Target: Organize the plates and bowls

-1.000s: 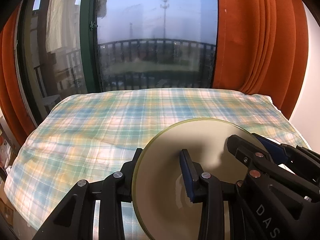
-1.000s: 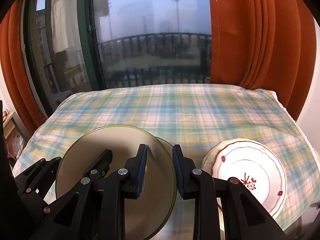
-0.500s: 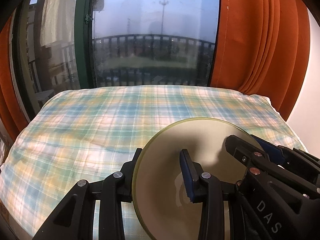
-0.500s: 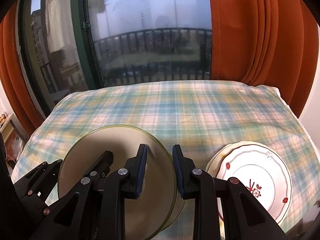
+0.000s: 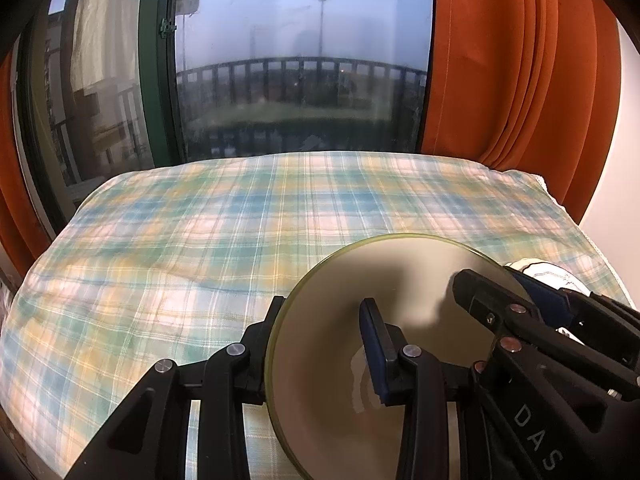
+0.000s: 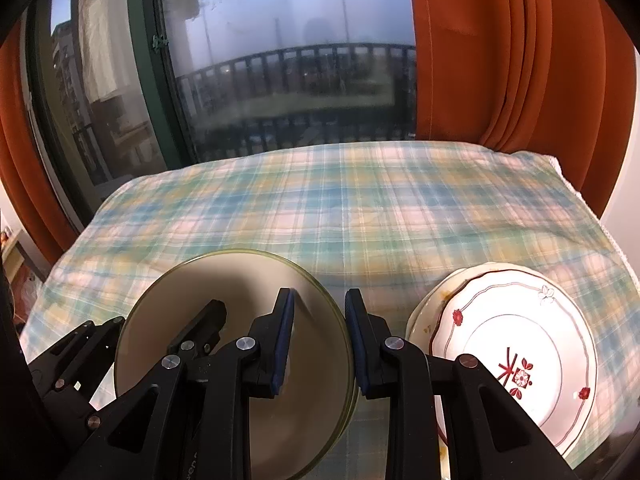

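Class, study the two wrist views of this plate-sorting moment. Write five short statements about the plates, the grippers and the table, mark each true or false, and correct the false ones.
1. Both grippers grip the same olive-rimmed plate. True: the left gripper holds its left rim, the right gripper its right rim.
2. The red-flowered white plate lies left of the held plate. False: it lies to its right.
3. The flowered plate rests on another plate. True: a second rim shows under it.
4. The table wears a plain white cloth. False: the plaid tablecloth is blue, green and yellow.
5. The curtains are blue. False: the orange curtains flank a window.
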